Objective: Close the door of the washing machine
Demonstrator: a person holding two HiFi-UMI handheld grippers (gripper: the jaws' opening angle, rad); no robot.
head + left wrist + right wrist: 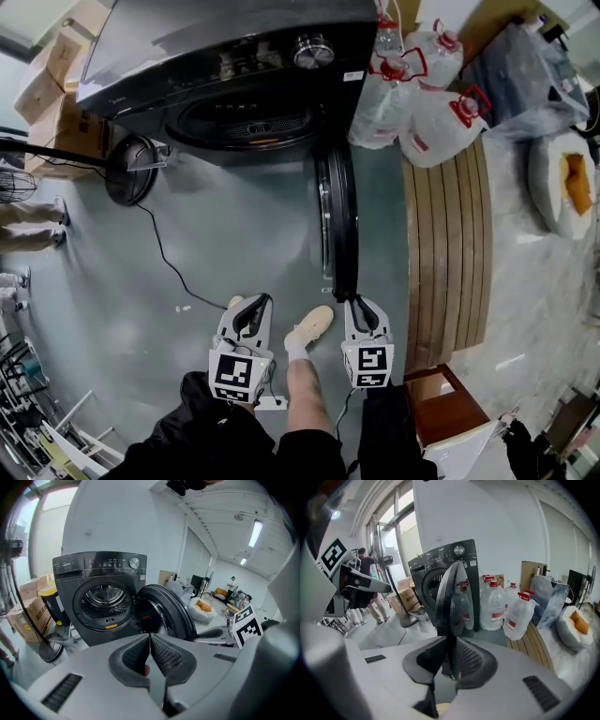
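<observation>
The dark washing machine (225, 56) stands at the top of the head view with its drum opening (248, 122) uncovered. Its round door (337, 216) is swung out toward me and shows edge-on. My right gripper (357, 303) is at the door's free edge. In the right gripper view the door (452, 592) runs between the pads, and the right gripper (450, 656) is shut on it. My left gripper (251, 307) hangs to the left of the door, apart from it. In its own view the left gripper (150, 639) is shut on nothing, facing the washer (101, 573) and door (164, 611).
Several big water jugs (422, 94) stand right of the machine. A slatted wooden board (450, 244) lies along the right. A floor fan (131, 169) with its cable (164, 258) and cardboard boxes (56, 84) are at the left. The person's shoe (309, 328) rests between the grippers.
</observation>
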